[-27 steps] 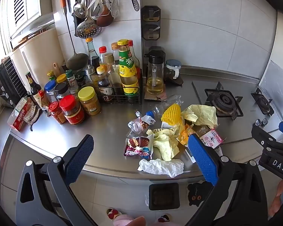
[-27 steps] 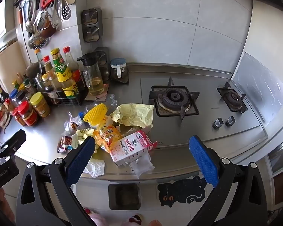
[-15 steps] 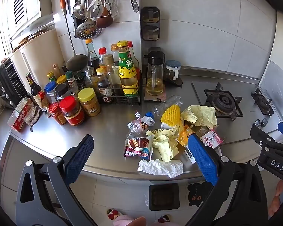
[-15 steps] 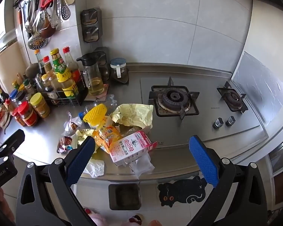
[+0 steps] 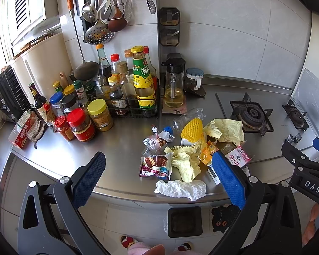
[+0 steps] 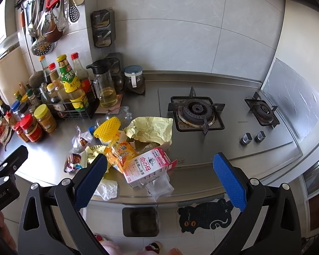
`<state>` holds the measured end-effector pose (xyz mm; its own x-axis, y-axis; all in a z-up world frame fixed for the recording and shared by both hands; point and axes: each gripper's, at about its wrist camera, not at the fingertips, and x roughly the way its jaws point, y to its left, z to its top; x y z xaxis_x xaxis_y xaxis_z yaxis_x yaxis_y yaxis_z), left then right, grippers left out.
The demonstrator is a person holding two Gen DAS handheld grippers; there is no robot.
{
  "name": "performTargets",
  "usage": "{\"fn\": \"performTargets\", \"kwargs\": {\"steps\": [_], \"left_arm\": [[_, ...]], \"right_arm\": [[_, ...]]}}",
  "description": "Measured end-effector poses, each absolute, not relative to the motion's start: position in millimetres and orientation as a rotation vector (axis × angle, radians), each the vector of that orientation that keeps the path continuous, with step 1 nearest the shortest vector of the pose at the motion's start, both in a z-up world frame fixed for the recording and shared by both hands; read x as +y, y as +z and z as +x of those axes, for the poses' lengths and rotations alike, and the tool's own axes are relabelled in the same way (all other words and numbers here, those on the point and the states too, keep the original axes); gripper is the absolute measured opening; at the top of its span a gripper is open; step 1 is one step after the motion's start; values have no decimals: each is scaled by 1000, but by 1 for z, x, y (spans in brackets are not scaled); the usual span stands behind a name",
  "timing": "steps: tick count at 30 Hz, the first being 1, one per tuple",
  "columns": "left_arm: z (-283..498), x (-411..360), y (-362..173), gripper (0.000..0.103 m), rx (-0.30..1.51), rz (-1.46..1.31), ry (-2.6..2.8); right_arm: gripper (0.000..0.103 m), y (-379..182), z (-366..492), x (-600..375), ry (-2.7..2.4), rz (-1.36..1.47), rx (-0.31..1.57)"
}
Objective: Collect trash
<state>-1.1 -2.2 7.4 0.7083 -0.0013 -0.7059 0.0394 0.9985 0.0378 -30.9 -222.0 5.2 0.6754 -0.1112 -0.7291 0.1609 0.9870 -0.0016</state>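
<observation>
Trash sits heaped near the front edge of my steel table (image 5: 121, 148), between the condiment jars and the gas stove (image 6: 196, 112). My left tool (image 5: 158, 180) hangs above that edge with its blue pads spread wide and nothing between them; the right tool (image 6: 159, 180) hangs likewise, fully apart and empty. In the pile I can pick out a white crumpled tissue (image 5: 180, 188) closest to the edge, a purple snack wrapper (image 5: 156, 166) just behind it, pale yellow crumpled paper (image 5: 186, 163) beside that, a yellow foam net (image 6: 107, 128) further back against a clear plastic bottle (image 5: 188, 118), and a larger yellow sheet (image 6: 151, 130) next to the burner. A pink and white carton (image 6: 146, 166) lies on its side at the right of the heap, touching an orange packet (image 6: 121, 154). Down on the floor, below the table's edge, stands a dark square bin (image 6: 140, 221) beside a black cat mat (image 6: 204, 215).
</observation>
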Motion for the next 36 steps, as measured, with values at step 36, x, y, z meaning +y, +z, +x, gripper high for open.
{"fn": "performTargets", "kwargs": {"steps": [36], "left_arm": [[-11, -1, 10, 95, 778, 54, -12]], "right_arm": [[100, 17, -41, -221, -143, 48, 799]]}}
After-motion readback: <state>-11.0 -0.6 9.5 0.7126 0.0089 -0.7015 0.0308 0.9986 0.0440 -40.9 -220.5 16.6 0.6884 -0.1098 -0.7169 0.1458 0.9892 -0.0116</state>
